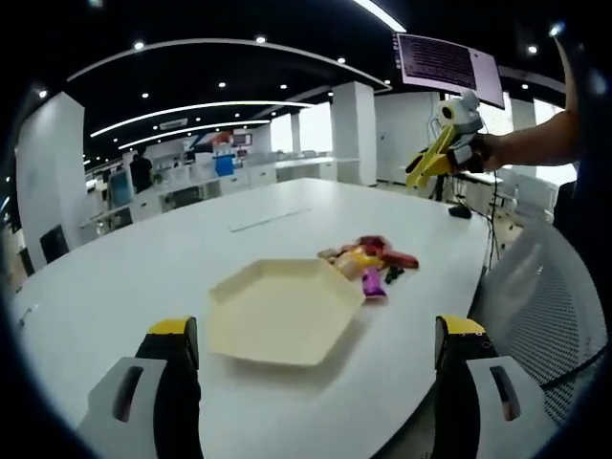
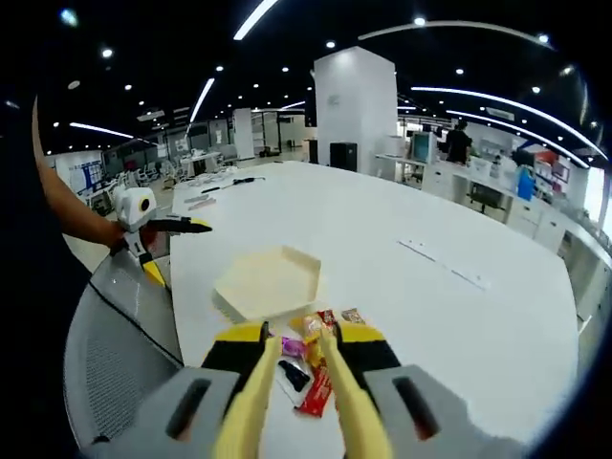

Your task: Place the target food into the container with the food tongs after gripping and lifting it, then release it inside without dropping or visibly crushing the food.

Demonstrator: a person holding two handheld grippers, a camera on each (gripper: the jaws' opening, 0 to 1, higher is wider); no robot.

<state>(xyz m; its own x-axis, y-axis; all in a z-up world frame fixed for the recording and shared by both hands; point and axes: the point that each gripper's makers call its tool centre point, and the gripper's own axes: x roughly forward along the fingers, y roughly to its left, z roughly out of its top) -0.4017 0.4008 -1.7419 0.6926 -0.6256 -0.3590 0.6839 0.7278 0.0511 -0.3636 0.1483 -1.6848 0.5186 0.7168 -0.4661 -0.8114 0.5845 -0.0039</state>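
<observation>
Tray [image 1: 282, 311] top open, food pile [image 1: 368, 260] touching rim

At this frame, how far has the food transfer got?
Nothing is done: the hexagonal tray is bare. In hand: the right gripper holds yellow tongs aimed at the snack pile, none gripped. The left gripper is open. Gripping, lifting and releasing remain.

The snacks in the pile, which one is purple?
The small purple wrapped snack at the pile's edge, just beside the cream hexagonal tray. The neighbouring packets look red, orange and yellow.

Apparently open office, white table [image 1: 143, 277]
</observation>
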